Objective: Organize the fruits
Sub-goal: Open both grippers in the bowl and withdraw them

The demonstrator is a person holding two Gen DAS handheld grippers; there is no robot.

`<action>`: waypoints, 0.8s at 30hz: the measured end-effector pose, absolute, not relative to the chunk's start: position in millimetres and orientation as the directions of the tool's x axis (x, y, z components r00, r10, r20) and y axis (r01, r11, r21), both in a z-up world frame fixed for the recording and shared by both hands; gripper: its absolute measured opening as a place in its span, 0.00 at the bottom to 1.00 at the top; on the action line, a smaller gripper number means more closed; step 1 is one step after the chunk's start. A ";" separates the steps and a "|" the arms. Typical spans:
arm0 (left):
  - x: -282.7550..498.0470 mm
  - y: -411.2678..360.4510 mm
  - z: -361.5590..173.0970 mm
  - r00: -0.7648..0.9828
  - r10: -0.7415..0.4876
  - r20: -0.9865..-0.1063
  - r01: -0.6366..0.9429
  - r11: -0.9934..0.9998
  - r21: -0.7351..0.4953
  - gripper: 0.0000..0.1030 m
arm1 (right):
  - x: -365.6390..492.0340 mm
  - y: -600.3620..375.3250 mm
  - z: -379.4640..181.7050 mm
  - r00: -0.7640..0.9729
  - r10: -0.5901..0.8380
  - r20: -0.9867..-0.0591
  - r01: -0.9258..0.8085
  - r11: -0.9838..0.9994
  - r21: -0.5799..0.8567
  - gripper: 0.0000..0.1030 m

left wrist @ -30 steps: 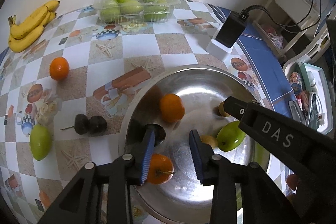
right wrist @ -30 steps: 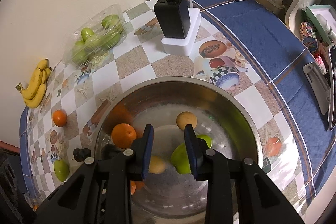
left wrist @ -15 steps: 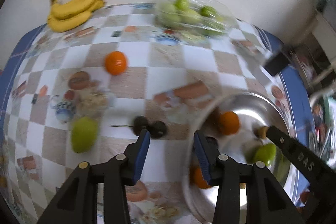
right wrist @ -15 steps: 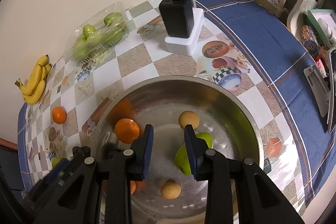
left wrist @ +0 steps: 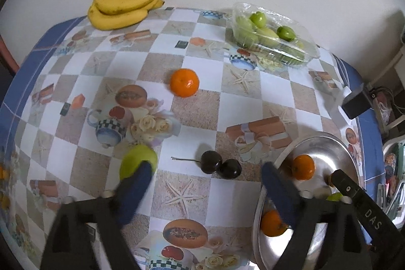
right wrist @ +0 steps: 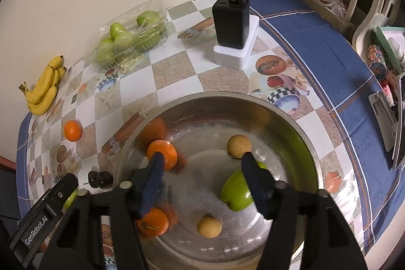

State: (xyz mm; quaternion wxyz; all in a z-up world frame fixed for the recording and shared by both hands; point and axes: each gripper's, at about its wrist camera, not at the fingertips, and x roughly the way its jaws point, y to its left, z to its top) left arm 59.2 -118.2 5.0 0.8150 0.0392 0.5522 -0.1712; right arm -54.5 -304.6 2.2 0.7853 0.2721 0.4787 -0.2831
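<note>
Left wrist view: the left gripper (left wrist: 205,184) was opening, nothing between its jaws, above the cherries (left wrist: 219,164); an orange (left wrist: 184,82) and green apple (left wrist: 138,161) lay unsorted. Right wrist view: the right gripper (right wrist: 203,171) (also opening, empty) hung over the bowl (right wrist: 298,123) holding five fruits.

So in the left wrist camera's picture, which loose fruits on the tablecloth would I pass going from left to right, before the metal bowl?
Green apple → orange → pair of dark cherries → metal bowl.
</note>
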 end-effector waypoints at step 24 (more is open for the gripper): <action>76.4 -83.9 4.5 0.363 -0.230 -0.903 0.213 0.964 -0.160 1.00 | -47.3 -295.7 0.2 0.381 -0.236 -0.894 0.678 0.729 0.096 1.00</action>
